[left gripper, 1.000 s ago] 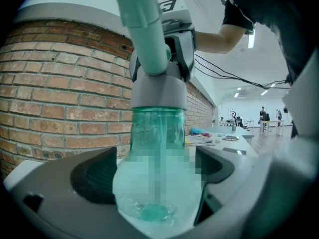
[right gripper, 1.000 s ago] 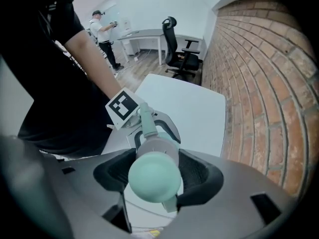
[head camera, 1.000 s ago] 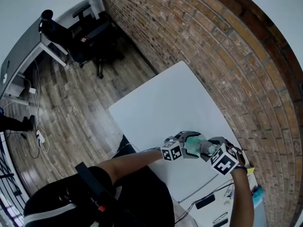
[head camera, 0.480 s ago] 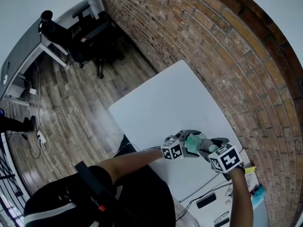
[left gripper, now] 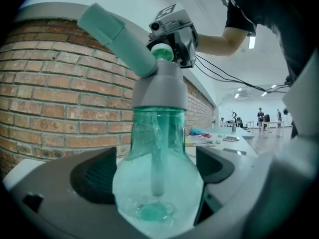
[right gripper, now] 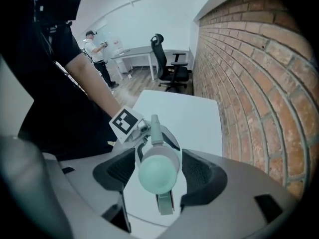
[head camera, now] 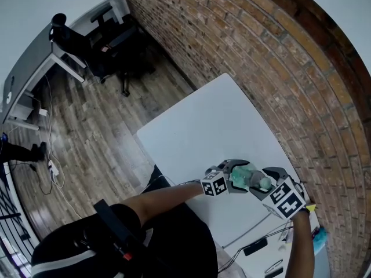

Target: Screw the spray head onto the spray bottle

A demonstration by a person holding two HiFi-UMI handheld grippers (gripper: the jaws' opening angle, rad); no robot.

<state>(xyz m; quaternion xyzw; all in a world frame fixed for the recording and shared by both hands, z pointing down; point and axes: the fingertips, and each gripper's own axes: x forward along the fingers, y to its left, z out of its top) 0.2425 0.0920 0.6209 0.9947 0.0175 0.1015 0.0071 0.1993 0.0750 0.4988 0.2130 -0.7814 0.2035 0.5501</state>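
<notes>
A translucent green spray bottle [left gripper: 157, 183] stands upright over the white table [head camera: 203, 132]. My left gripper [left gripper: 157, 176] is shut on its round body, a pad on each side. The grey and pale green spray head [left gripper: 158, 86] sits on the bottle's neck, its long green part slanting up to the left. From above, my right gripper [right gripper: 158, 172] points steeply down with its pads closed against the sides of the spray head [right gripper: 158, 169]. In the head view both grippers, left [head camera: 237, 174] and right [head camera: 264, 182], meet at the bottle [head camera: 244, 177] near the table's near right part. From the right gripper view the head hides the bottle.
A brick wall [head camera: 278, 68] runs along the table's far side. Cables and a black device [head camera: 252, 247] lie on a desk at the lower right. Office chairs [head camera: 110, 39] stand on the wood floor beyond the table. A person [right gripper: 94, 46] stands far off.
My right gripper's marker cube has swung to the right and lower in the head view as the wrist rolled around the spray head. The left gripper and bottle have stayed still.
</notes>
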